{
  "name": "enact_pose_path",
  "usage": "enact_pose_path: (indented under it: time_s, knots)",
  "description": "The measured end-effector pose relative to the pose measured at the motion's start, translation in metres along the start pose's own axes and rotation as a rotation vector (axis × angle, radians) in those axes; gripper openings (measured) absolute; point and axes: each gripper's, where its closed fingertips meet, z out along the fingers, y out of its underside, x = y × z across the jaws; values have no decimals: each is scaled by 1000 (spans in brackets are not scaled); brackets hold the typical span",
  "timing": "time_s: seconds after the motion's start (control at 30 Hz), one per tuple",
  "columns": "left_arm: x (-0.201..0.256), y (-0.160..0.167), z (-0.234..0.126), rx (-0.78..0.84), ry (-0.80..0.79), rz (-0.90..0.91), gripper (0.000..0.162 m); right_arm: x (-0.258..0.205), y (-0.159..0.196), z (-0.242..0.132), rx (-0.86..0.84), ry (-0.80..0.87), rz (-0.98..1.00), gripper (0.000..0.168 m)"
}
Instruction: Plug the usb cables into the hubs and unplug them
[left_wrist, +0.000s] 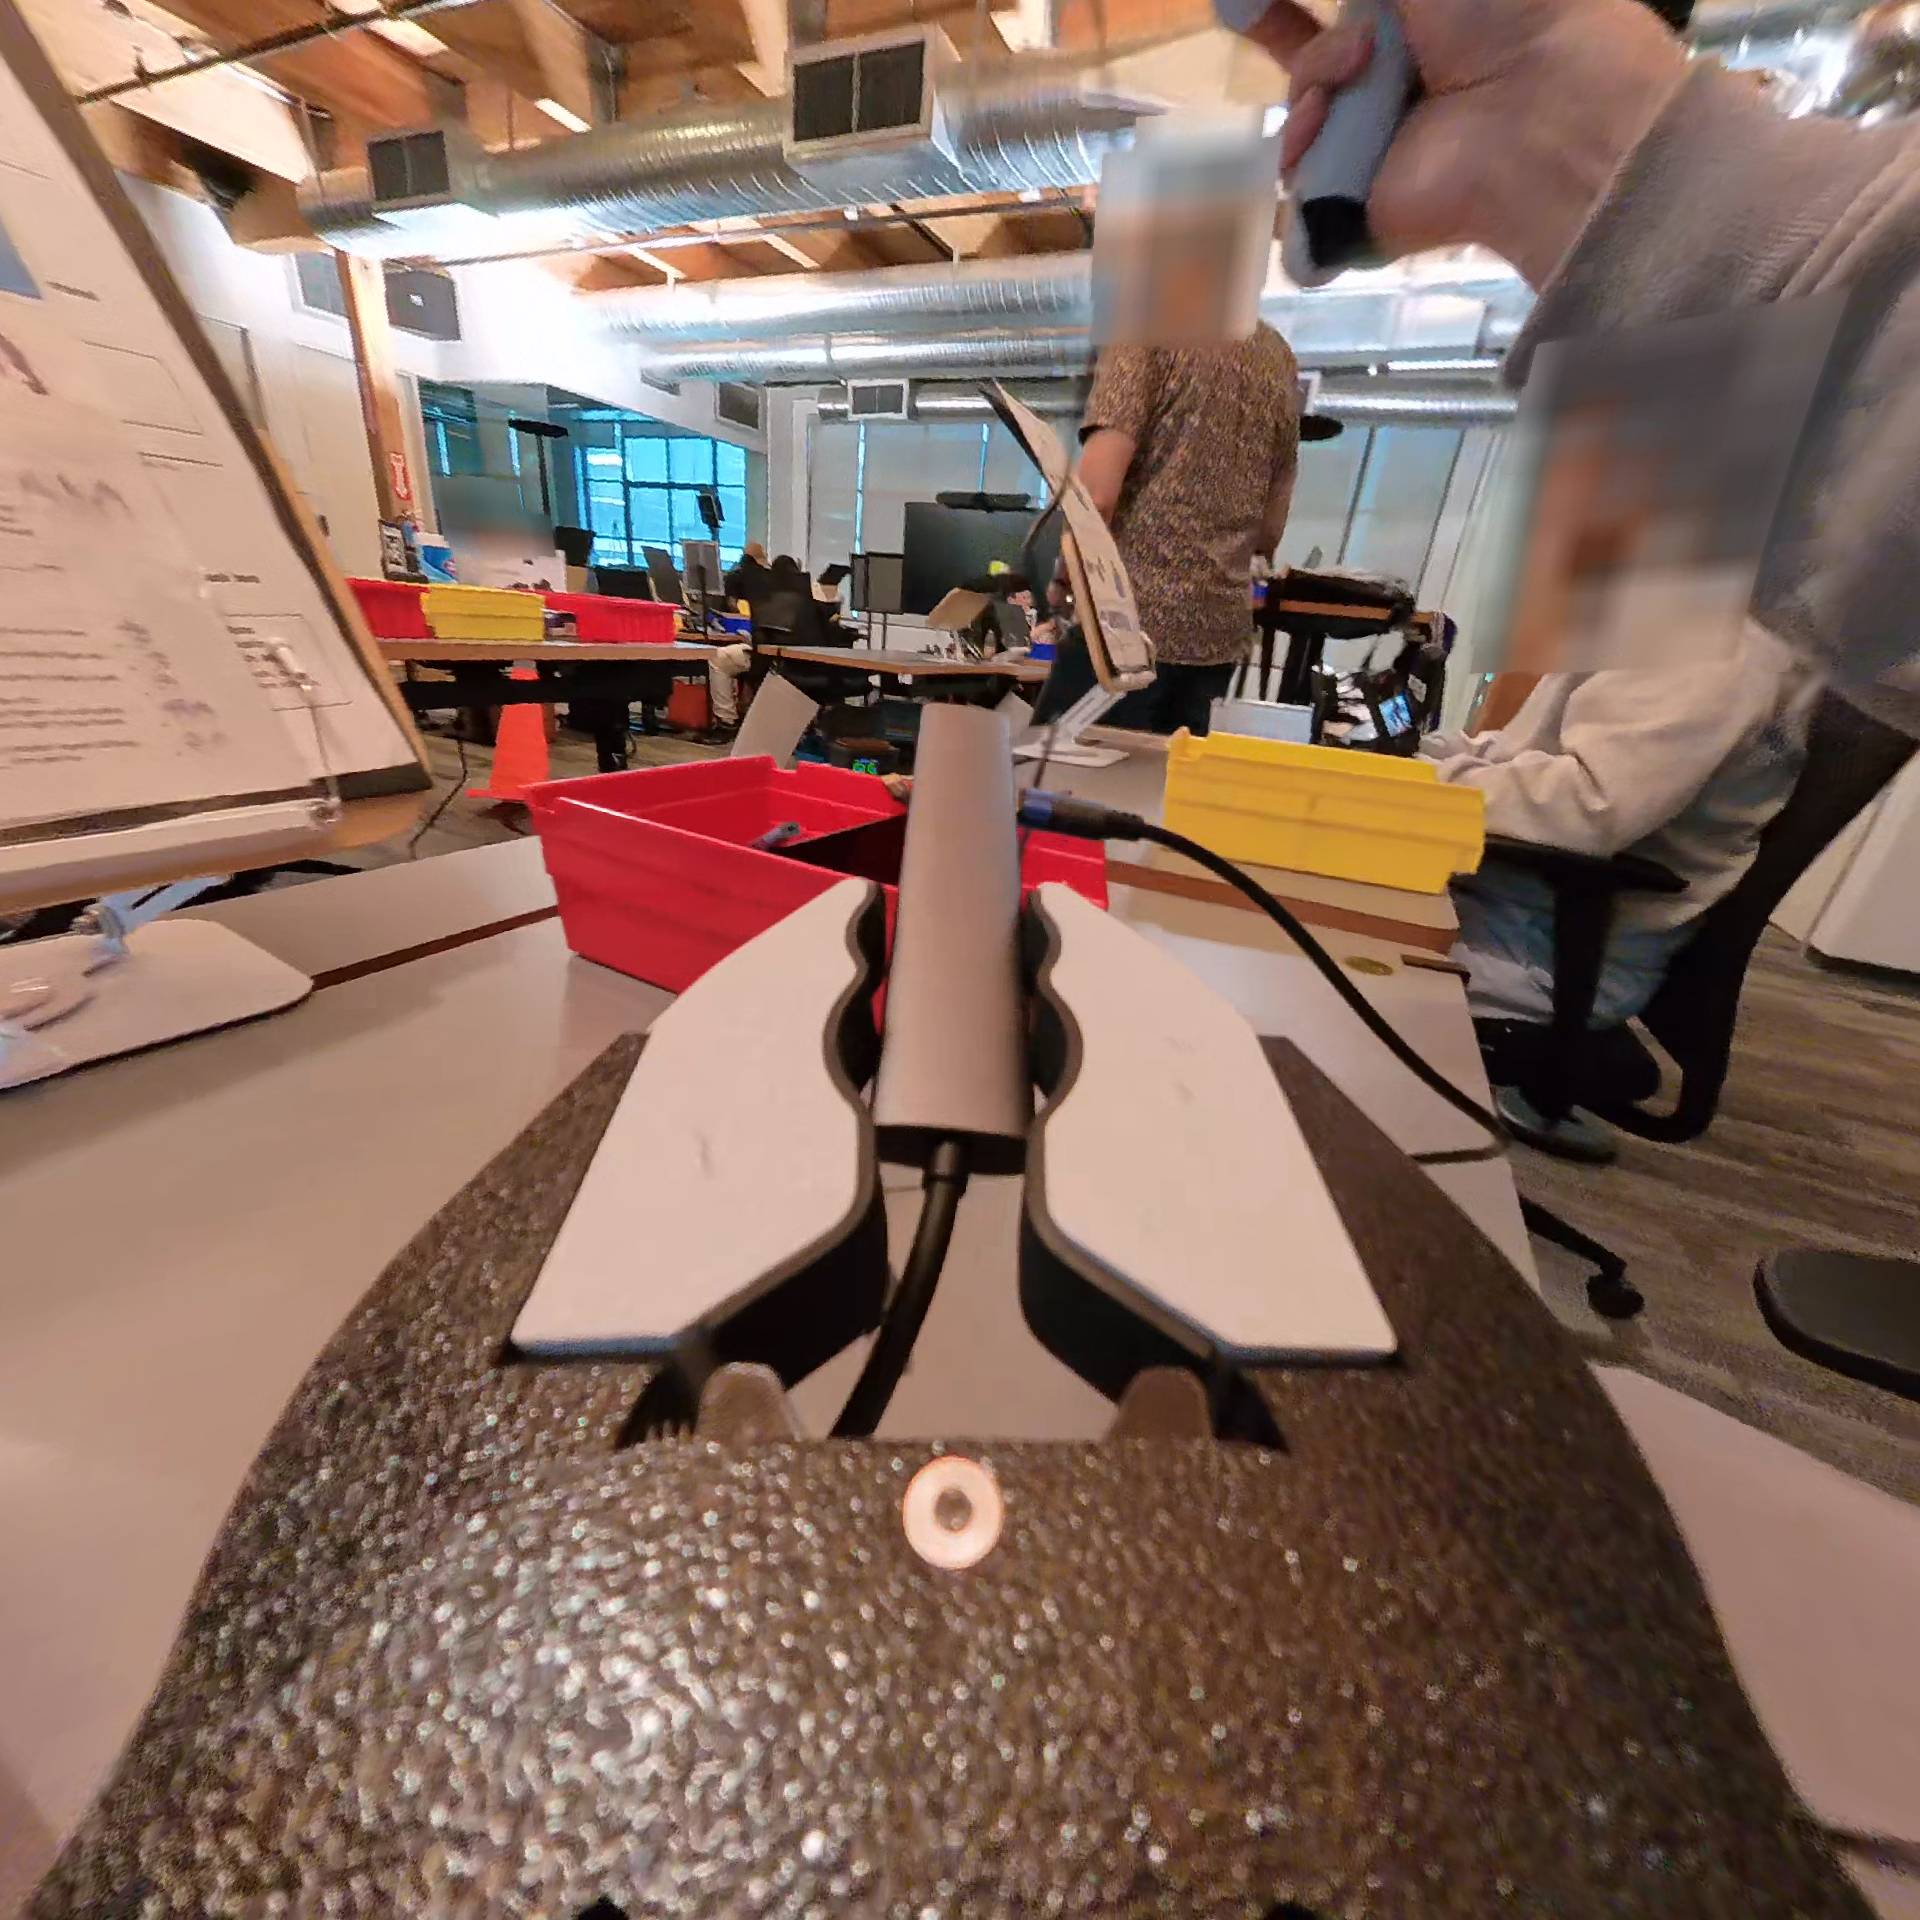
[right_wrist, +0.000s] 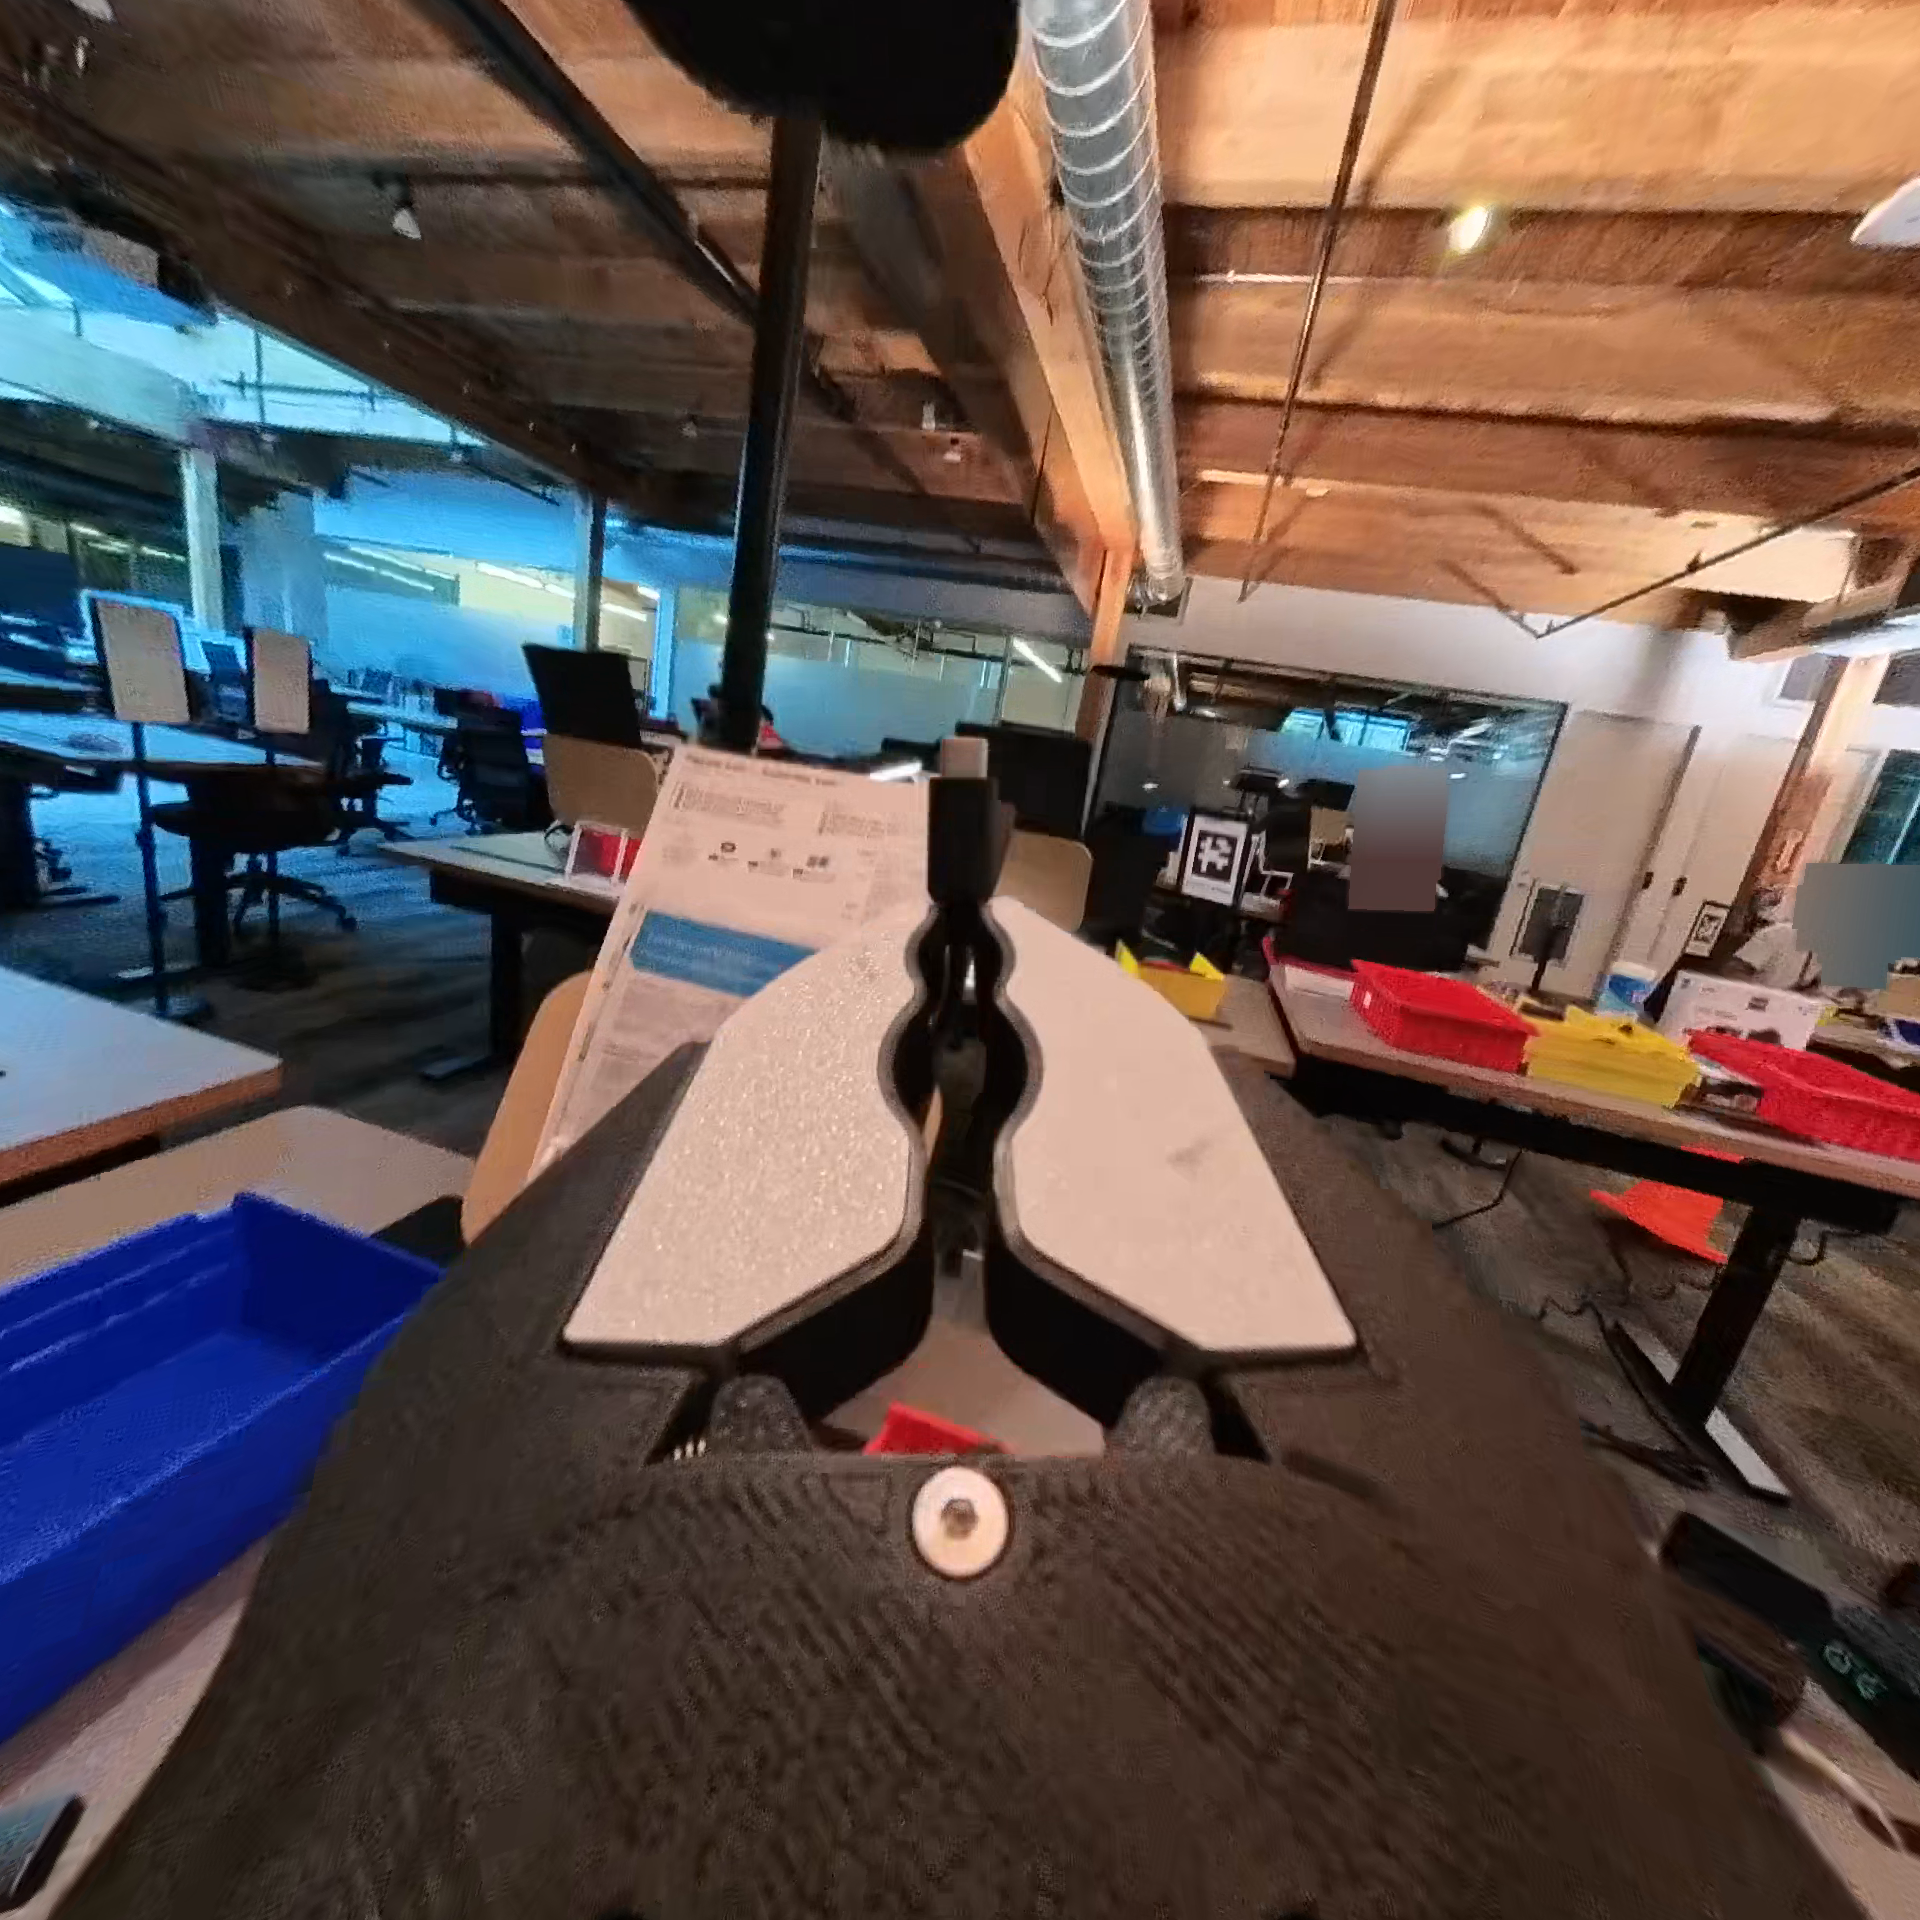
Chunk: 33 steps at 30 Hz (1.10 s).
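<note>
While the pale grey tabletop is filling the lower left wrist view, the red plastic bin is sitting on it behind the left gripper, with a yellow plastic bin farther right. A printed sheet on a wooden stand is leaning at the left; its writing is too blurred to read, and no brand is showing on anything. The left gripper's fingers are clamping the long grey metal USB hub by its sides, and a black cable with a blue-tipped plug is sitting in the hub's right side.

Only the right wrist view is showing the blue plastic bin at lower left. The right gripper is pinching a black USB cable near its plug, its silver tip pointing upward, well above the tables.
</note>
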Motion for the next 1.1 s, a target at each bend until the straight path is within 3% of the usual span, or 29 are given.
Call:
enact_pose_path:
  time_s: [0.27,0.43,0.57,0.87,0.97,1.07,1.1]
  knots:
    - [-19,-3,-9,33,-30,-64,24,47,-121,30,71,54,-106,5]
    - [-13,2,-4,20,-13,-64,24,61,-122,76,-73,66,-195,5]
    - [-9,4,-3,10,-4,-52,24,64,-129,95,-39,70,-230,2]
    - [-13,3,-5,14,-6,-62,24,73,-77,97,-124,76,-233,0]
    - [-12,3,-5,10,0,-62,24,36,-18,78,-278,-93,-201,0]
    - [-10,4,-4,3,9,-54,24,-24,85,20,-663,-400,-158,0]
    - [-10,5,-4,1,10,-57,24,-29,114,2,-712,-386,-200,0]
